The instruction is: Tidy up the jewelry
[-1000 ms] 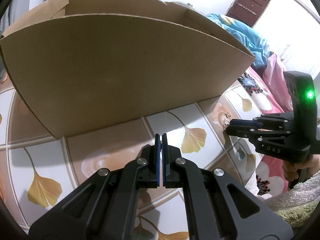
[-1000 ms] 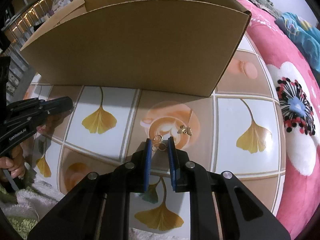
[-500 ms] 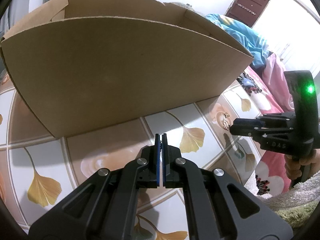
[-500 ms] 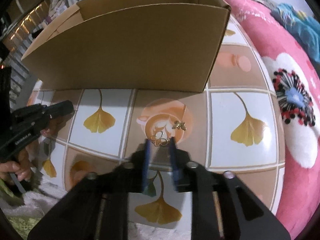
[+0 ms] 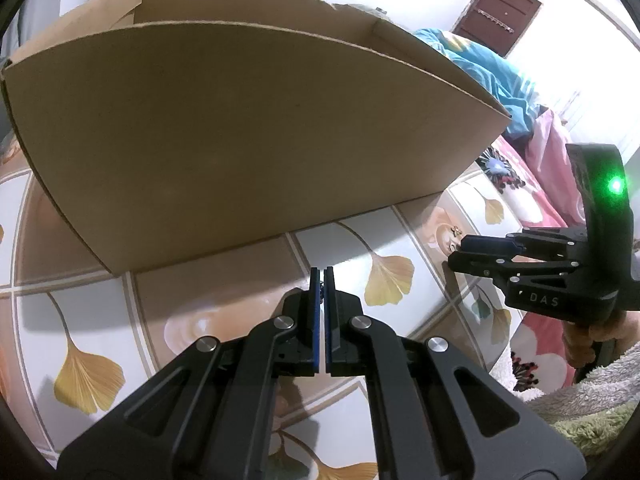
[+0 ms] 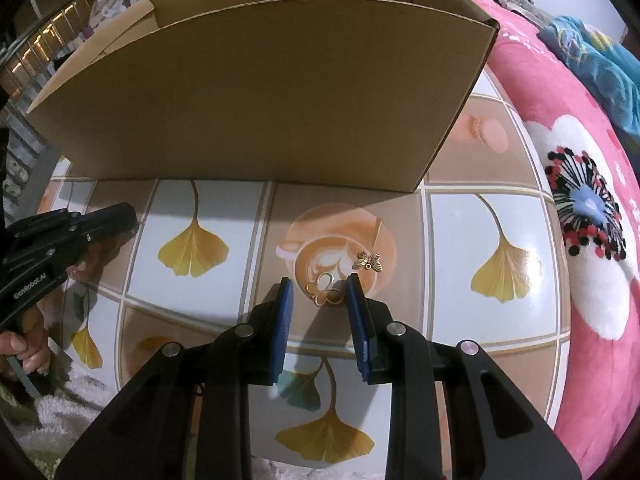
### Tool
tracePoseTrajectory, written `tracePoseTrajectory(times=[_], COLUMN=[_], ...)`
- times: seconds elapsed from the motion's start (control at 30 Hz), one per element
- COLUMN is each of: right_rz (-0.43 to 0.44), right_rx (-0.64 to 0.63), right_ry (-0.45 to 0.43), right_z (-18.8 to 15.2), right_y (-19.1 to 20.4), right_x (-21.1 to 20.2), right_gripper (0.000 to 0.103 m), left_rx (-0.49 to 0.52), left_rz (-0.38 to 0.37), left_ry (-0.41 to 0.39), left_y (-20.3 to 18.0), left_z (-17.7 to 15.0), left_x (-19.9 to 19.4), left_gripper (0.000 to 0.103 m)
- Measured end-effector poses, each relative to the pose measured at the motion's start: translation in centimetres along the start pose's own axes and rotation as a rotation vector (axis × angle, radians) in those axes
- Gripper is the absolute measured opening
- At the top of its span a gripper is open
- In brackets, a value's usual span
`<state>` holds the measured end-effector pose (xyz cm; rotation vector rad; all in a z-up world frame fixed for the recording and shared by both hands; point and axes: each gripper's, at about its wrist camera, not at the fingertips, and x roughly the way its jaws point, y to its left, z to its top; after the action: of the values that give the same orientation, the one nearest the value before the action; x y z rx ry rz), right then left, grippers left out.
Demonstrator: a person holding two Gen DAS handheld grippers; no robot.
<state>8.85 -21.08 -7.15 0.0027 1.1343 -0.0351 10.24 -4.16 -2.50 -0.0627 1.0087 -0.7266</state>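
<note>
A gold outline butterfly charm (image 6: 325,294) lies on the ginkgo-leaf tablecloth (image 6: 192,248). My right gripper (image 6: 319,286) stands open around it; the blue pads (image 6: 286,300) sit on either side without touching it. A second, solid gold butterfly charm (image 6: 367,262) lies just beyond, to the right. Behind both stands a brown cardboard box (image 6: 260,100) with an open top. My left gripper (image 5: 320,280) is shut, its pads pressed together above the cloth in front of the box (image 5: 240,140). The left wrist view has the right gripper (image 5: 454,254) low at the right, near a small charm (image 5: 456,232).
A pink flowered blanket (image 6: 580,220) borders the table's right side, with a blue cloth (image 6: 600,60) further back. A person's hand (image 6: 24,348) holds the left gripper's handle at the left. Pale fleecy fabric (image 5: 592,400) lies at the near edge. A dark door (image 5: 500,16) is far behind.
The right gripper's jaws have spread wider, so the outline butterfly charm now lies free between the pads. The left gripper has stayed put and shut.
</note>
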Motion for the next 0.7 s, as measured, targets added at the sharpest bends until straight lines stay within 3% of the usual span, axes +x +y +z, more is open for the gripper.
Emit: tracePoseTrajectory(times=[0.17, 0.4, 0.7], right_rz=[-0.006, 0.004, 0.013], right_rx=[0.014, 0.02, 0.021], right_ry=[-0.008, -0.014, -0.01], right_z=[-0.7, -1.2, -1.1], right_y=[0.4, 0.0, -0.2], right_x=[-0.2, -0.5, -0.1], right_gripper=[0.026, 0.016, 0.016], left_rx=[-0.001, -0.002, -0.002], left_rz=[0.0, 0.002, 0.002], left_ry=[0.0, 0.0, 0.0], left_y=[0.1, 0.2, 0.3], left_z=[0.0, 0.0, 0.0], left_x=[0.0, 0.0, -0.2], left_gripper=[0.001, 0.001, 0.001])
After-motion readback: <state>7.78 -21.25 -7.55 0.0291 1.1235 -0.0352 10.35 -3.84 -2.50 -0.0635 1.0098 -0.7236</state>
